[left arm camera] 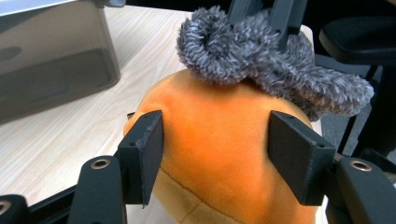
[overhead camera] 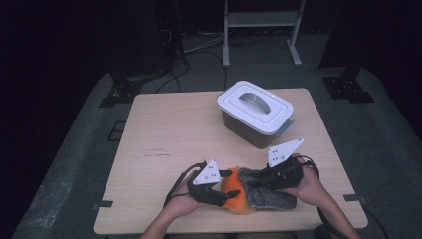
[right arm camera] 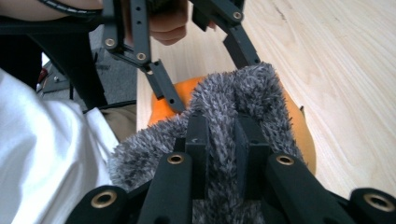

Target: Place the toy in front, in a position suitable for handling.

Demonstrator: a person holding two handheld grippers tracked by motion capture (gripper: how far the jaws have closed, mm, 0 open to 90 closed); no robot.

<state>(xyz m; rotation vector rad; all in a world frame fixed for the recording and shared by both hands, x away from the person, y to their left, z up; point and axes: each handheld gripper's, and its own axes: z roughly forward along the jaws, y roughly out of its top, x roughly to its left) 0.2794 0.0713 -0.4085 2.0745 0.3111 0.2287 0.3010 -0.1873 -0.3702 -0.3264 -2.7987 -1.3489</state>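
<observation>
The left claw (overhead camera: 222, 191) sits with its black jaws set on either flank of a round orange plush toy (overhead camera: 234, 195), the pads pressed against the soft fabric in the left gripper view, so it holds the toy by its sides. The right claw (overhead camera: 255, 178) has its jaws drawn close together on a shaggy grey fleece cloth (overhead camera: 271, 191), a fold of the pile pinched between them in the right gripper view. The cloth lies draped over the toy's top and trails away toward 3 o'clock on the pale wooden bench (overhead camera: 169, 139). Toy and cloth rest near the bench's 6 o'clock edge, between the person's two hands. A clear plastic storage box with a white lid and grey handle (overhead camera: 255, 112) stands well apart toward 12 o'clock, slightly to the right, its lid on.
</observation>
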